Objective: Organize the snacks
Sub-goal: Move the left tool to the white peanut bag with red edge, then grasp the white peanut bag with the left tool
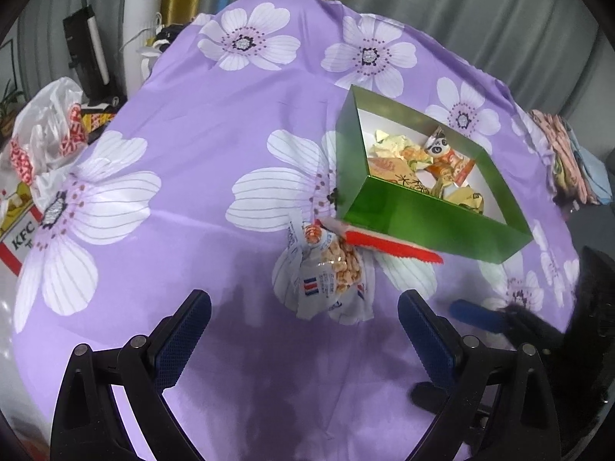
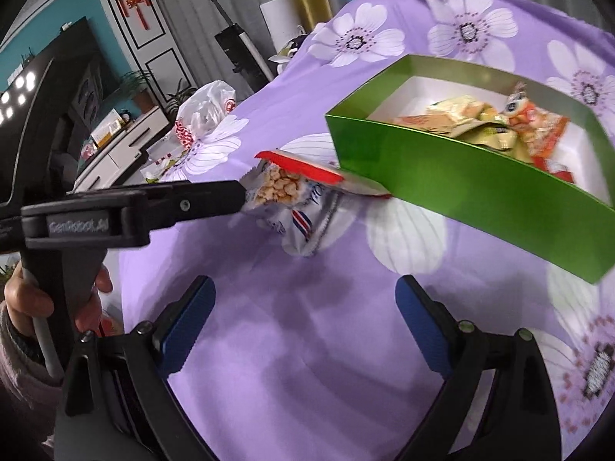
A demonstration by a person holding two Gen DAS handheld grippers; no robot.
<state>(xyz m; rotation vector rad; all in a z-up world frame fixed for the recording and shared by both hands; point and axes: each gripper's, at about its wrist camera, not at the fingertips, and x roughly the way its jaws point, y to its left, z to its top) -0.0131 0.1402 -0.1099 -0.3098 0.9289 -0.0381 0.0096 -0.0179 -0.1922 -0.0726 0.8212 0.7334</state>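
A white snack packet (image 1: 326, 276) with a clear window of nuts lies on the purple flowered cloth (image 1: 192, 192), just in front of my left gripper (image 1: 305, 330), which is open and holds nothing. A flat red-edged packet (image 1: 384, 242) leans between it and the green box (image 1: 423, 226), which holds several snack packets (image 1: 434, 153). In the right wrist view my right gripper (image 2: 303, 319) is open and hovers over bare cloth, short of the white packet (image 2: 284, 207) and the green box (image 2: 461, 184). A left gripper finger (image 2: 207, 199) reaches the packet's left side.
A white plastic bag (image 1: 50, 134) with red print and a KFC box (image 1: 15, 238) sit off the table's left edge. Folded cloths (image 1: 569, 161) lie at the far right. A hand (image 2: 23, 296) grips the left tool's handle. The cloth drops away at the far edge.
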